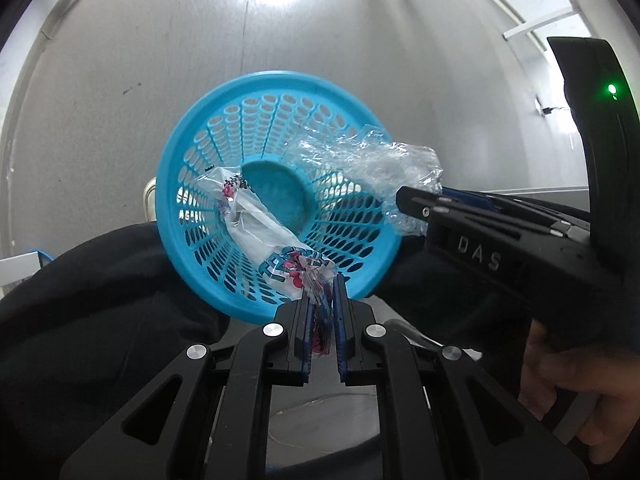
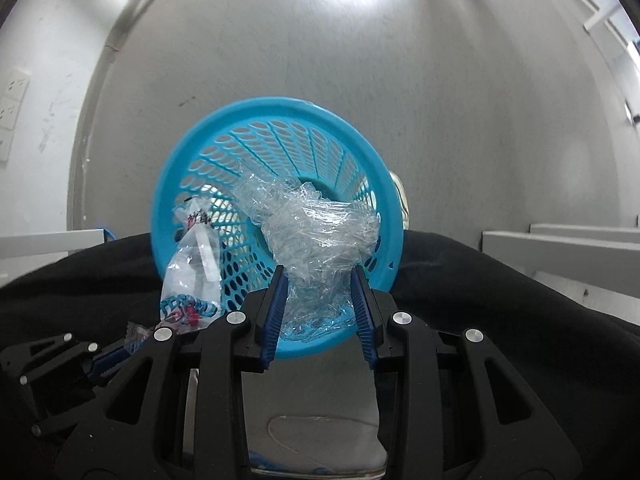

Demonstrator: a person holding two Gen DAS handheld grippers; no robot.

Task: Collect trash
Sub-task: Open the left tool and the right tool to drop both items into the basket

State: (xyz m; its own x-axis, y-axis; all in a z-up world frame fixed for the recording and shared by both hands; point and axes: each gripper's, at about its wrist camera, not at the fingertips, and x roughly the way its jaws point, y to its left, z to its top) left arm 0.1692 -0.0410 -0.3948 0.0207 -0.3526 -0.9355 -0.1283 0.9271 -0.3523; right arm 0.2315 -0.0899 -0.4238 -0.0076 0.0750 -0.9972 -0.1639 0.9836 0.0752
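Observation:
A round blue mesh basket point(image 1: 256, 80) stands on the grey floor below both grippers, and I look down into its mouth. My left gripper point(image 1: 325, 288) is shut on one end of a printed clear snack wrapper point(image 1: 260, 220), which hangs down inside the basket. My right gripper point(image 2: 320, 280) is shut on a crumpled wad of clear plastic film point(image 2: 320, 224) over the basket point(image 2: 276, 106). In the left wrist view the right gripper point(image 1: 404, 196) comes in from the right with the film point(image 1: 368, 156) over the basket's rim. In the right wrist view the left gripper point(image 2: 132, 330) and wrapper point(image 2: 192, 276) are at the lower left.
Black cloth point(image 2: 500, 280) lies across the view on both sides of the basket. A person's hand point(image 1: 568, 392) holds the right gripper's handle. White furniture bars point(image 2: 560, 240) stand to the right and wall sockets point(image 2: 12, 104) are at the far left. Bare grey floor point(image 1: 320, 40) lies beyond the basket.

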